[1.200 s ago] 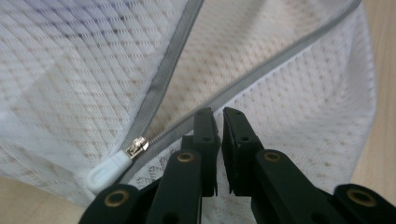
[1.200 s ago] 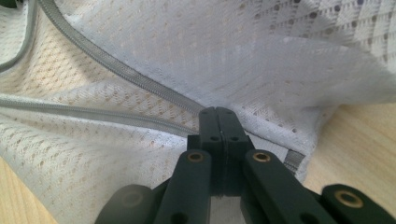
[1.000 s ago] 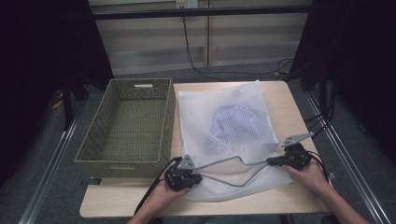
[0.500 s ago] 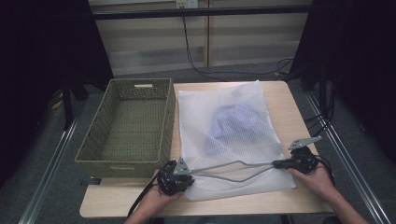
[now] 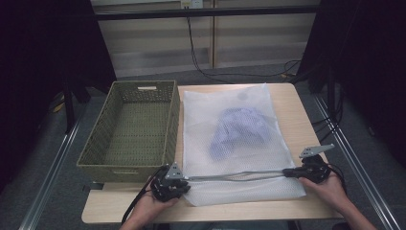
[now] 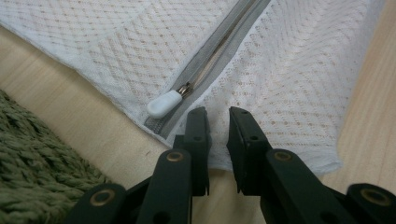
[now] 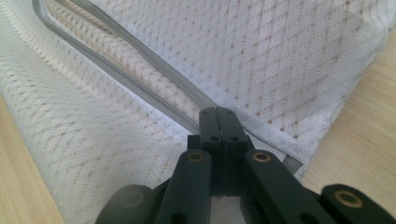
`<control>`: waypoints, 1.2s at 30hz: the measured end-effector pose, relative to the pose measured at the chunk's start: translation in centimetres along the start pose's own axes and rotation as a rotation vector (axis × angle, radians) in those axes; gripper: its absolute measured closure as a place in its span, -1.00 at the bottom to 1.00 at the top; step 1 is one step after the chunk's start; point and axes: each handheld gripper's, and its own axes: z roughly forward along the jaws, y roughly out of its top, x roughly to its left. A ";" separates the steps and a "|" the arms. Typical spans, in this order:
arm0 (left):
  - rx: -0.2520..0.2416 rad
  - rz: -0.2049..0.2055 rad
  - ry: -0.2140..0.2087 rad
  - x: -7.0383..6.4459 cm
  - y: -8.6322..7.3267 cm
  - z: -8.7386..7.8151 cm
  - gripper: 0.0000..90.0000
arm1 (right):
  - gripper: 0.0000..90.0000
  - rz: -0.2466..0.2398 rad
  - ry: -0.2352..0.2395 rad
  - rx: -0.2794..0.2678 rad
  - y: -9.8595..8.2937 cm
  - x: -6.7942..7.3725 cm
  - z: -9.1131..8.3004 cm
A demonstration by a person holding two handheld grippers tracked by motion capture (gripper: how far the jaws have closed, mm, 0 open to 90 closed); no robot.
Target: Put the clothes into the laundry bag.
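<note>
A white mesh laundry bag (image 5: 225,103) lies flat on the table with a purple garment (image 5: 239,132) inside it. Its grey zipper (image 5: 234,176) runs along the near edge, pulled straight with a thin gap left. My left gripper (image 5: 186,180) sits at the zipper's left end, and its jaws (image 6: 218,112) stand slightly apart with nothing between them. The white zipper pull (image 6: 164,103) lies just left of the fingertips. At the zipper's right end, my right gripper (image 5: 286,172) is shut on the bag's edge (image 7: 218,112).
A green woven basket (image 5: 127,166) stands left of the bag, touching its edge, with nothing inside. Bare wooden table (image 5: 287,105) shows right of the bag and along the front edge. Dark floor and cables surround the table.
The left gripper slid left along the zipper to its end. The looped, gaping zipper has been drawn straight and nearly closed. The right gripper shifted slightly right and nearer.
</note>
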 end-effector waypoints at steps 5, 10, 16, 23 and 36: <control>0.007 -0.008 0.003 0.0 0.1 0.0 0.73 | 1.00 0.023 -0.007 0.006 -0.5 0.3 -0.5; -0.005 -0.015 -0.026 0.0 0.1 0.1 0.56 | 0.87 0.034 0.025 -0.016 -0.7 0.2 -0.5; -0.021 -0.004 -0.050 -0.7 0.3 -0.1 0.27 | 0.61 0.055 0.043 -0.149 -0.3 0.4 -1.9; -0.157 -0.029 -0.016 -1.9 0.6 -2.1 -0.15 | 0.33 0.053 0.015 -0.332 0.2 1.1 -3.4; -0.462 -0.110 0.098 -3.3 -1.3 -6.9 -0.72 | -0.04 0.024 0.071 -0.442 0.2 3.2 -4.6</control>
